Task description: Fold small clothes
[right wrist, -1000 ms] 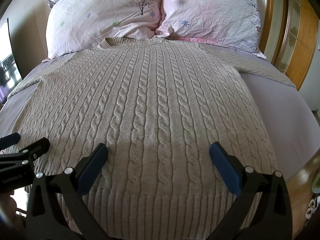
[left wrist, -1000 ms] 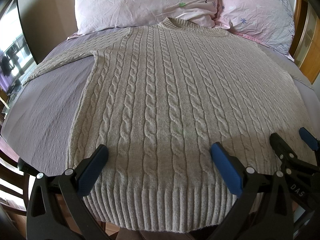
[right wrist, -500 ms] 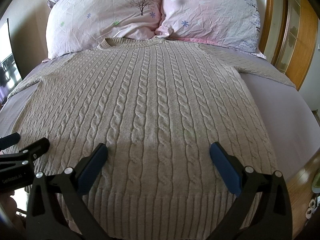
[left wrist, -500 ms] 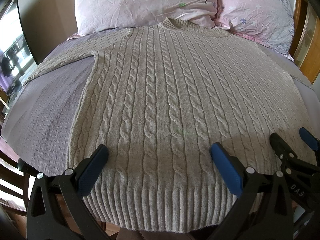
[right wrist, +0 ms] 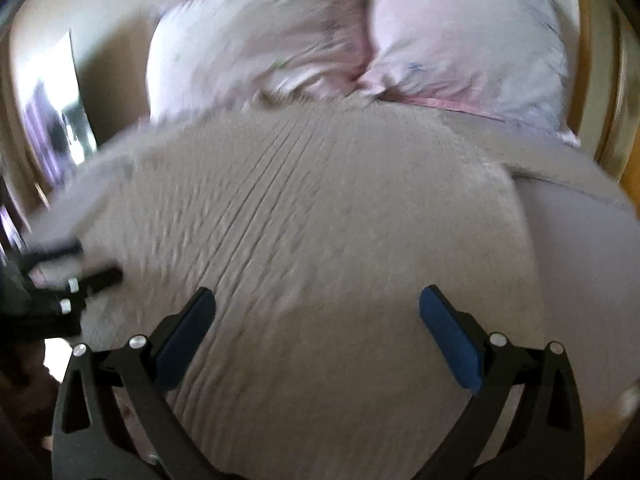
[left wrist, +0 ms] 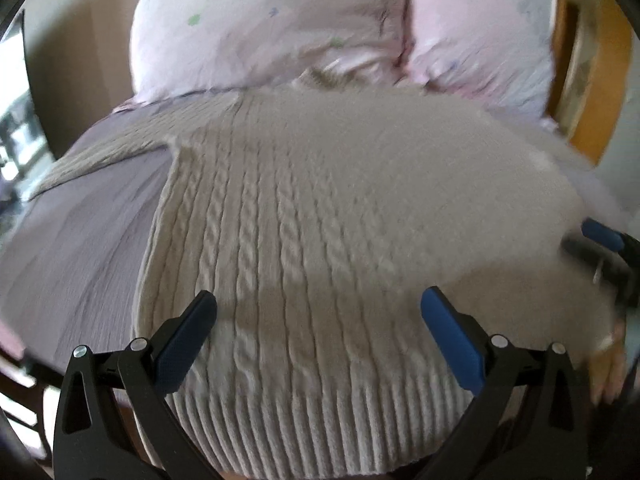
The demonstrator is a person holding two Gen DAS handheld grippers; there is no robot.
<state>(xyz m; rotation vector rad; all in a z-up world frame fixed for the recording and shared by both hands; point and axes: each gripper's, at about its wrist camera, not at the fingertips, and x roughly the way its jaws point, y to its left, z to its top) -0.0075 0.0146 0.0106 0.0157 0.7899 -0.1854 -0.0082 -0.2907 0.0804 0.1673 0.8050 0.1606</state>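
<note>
A beige cable-knit sweater (left wrist: 320, 220) lies flat on the bed, collar toward the pillows, ribbed hem nearest me; it also shows in the right wrist view (right wrist: 320, 240). My left gripper (left wrist: 318, 312) is open, jaws wide apart, empty, over the hem's left part. My right gripper (right wrist: 318, 312) is open and empty over the hem's right part. Each gripper shows at the edge of the other's view: the right one (left wrist: 604, 248) and the left one (right wrist: 76, 272). Both views are blurred by motion.
Two pink pillows (left wrist: 260, 28) (right wrist: 460, 40) lie at the bed's head. The lilac bedsheet (left wrist: 80, 240) (right wrist: 592, 260) shows on both sides of the sweater. A wooden headboard (left wrist: 600, 80) is at the right, a window (left wrist: 12, 112) at the left.
Both grippers have started to move and tilt; the views are now blurred and the pillows sit lower in frame. Both stay open and empty.
</note>
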